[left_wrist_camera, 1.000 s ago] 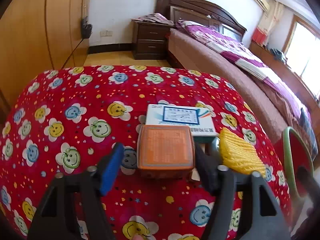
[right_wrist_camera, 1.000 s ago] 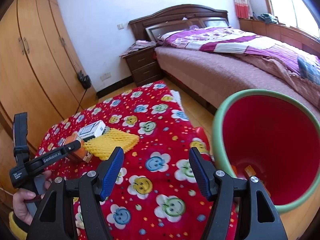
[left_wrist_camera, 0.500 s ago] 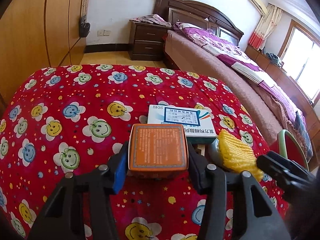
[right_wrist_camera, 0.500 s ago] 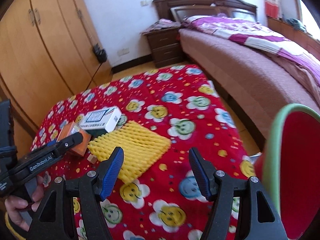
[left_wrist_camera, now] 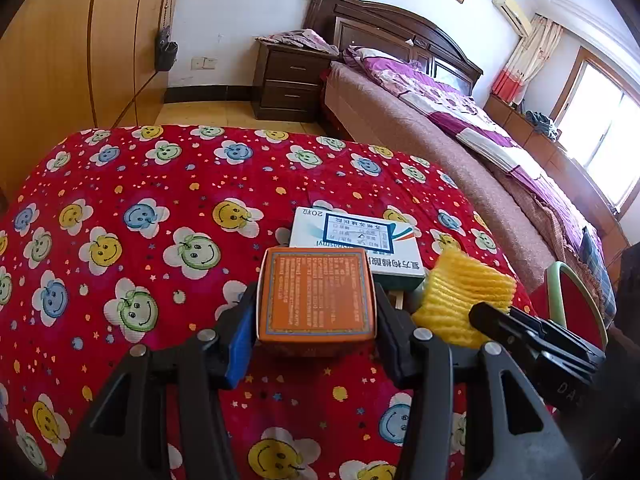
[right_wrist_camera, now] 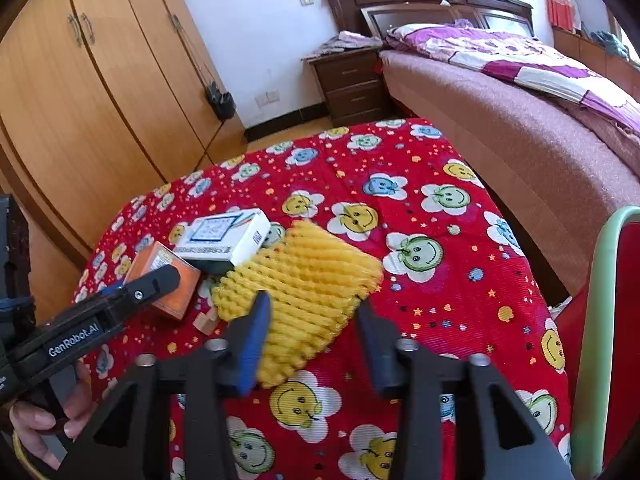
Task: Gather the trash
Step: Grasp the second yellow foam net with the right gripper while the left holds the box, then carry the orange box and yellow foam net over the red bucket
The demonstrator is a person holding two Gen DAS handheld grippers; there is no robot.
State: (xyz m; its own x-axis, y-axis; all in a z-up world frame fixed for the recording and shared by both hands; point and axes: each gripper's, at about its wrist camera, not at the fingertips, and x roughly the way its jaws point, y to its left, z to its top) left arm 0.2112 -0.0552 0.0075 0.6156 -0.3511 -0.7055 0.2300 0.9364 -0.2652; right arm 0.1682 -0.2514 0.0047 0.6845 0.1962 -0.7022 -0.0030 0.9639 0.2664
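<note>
An orange box (left_wrist_camera: 316, 296) lies on the red smiley-flower cloth (left_wrist_camera: 140, 208). My left gripper (left_wrist_camera: 314, 320) is shut on it, one finger against each side; the box also shows in the right wrist view (right_wrist_camera: 168, 280). A white medicine box (left_wrist_camera: 352, 240) lies just behind it, also visible in the right wrist view (right_wrist_camera: 224, 240). A yellow foam net (right_wrist_camera: 304, 296) lies to the right, seen too in the left wrist view (left_wrist_camera: 460, 300). My right gripper (right_wrist_camera: 312, 332) is open, its fingers astride the net's near end. The red bin with a green rim (right_wrist_camera: 600, 320) stands at the right.
A small wooden block (right_wrist_camera: 206, 322) lies by the net. A bed (right_wrist_camera: 520, 120) runs along the right, a dark nightstand (right_wrist_camera: 352, 84) stands at the back, and wooden wardrobes (right_wrist_camera: 80, 100) line the left.
My left gripper closed its fingers onto the orange box. My right gripper swung left from the bin and came down over the yellow foam net.
</note>
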